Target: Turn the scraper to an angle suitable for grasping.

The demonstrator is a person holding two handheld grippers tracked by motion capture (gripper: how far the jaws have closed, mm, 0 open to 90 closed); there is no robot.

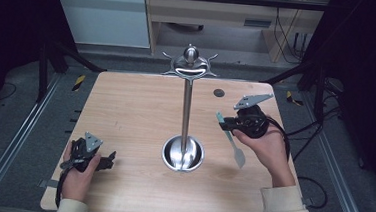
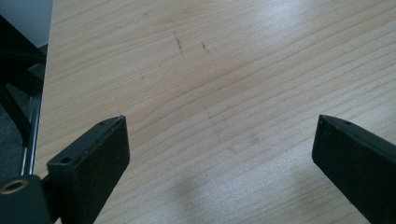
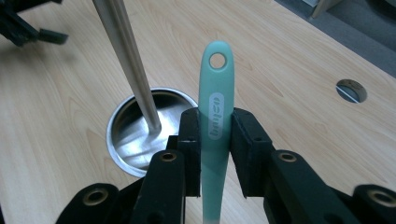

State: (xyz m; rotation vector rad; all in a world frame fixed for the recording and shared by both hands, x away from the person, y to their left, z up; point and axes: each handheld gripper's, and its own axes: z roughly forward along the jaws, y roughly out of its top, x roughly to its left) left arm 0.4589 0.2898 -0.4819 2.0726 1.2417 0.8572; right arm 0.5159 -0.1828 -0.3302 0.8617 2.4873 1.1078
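Wooden table (image 1: 125, 111), grey floor (image 1: 18, 139)

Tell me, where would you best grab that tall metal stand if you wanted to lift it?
By its thin upright pole, probably about halfway up, coming in level from the side. The pole is narrow enough for two jaws to close around, while the round bowl-shaped base is wide and the hooks at the top stick out. The left gripper is open and free; the right gripper holds a spatula.
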